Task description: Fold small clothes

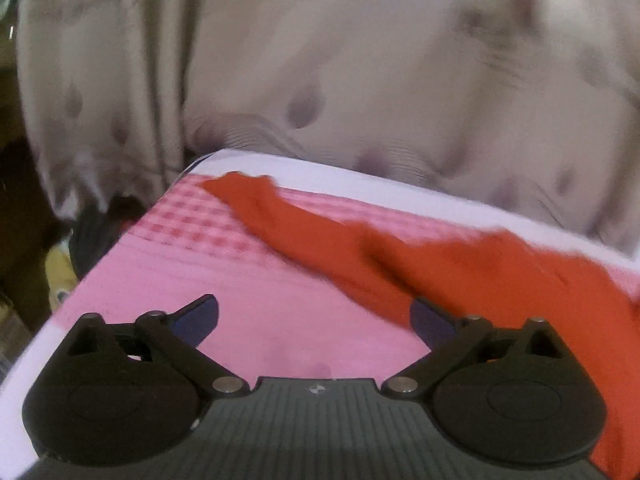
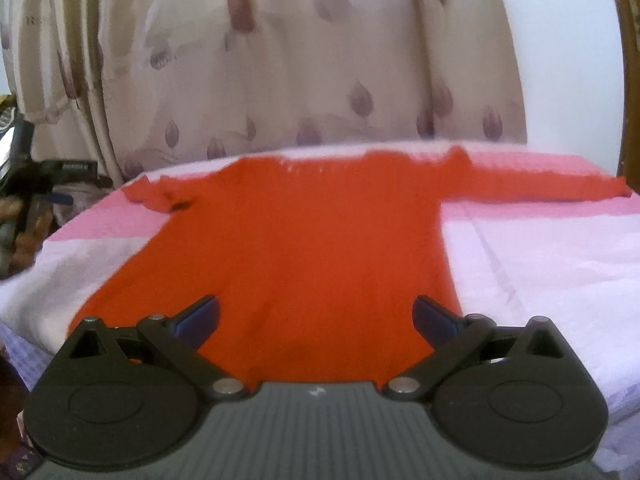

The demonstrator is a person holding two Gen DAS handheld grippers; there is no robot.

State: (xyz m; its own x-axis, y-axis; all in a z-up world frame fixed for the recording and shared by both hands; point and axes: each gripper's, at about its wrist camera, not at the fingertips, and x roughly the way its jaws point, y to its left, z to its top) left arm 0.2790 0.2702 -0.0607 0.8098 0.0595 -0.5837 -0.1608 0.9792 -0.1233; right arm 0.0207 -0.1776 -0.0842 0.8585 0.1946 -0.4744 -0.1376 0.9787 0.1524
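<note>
A red long-sleeved top lies flat on a pink and white bedsheet, its neck at the far edge and both sleeves spread out sideways. My right gripper hovers open over the top's near hem, nothing between its fingers. In the left wrist view the same red top stretches from the far left to the right, one sleeve reaching the bed's far corner. My left gripper stands open over the pink sheet, just left of the red cloth. Both views are blurred.
A beige curtain with a mauve leaf print hangs right behind the bed. Dark clutter sits on the floor past the bed's left edge. A white wall and a wooden frame stand at the right.
</note>
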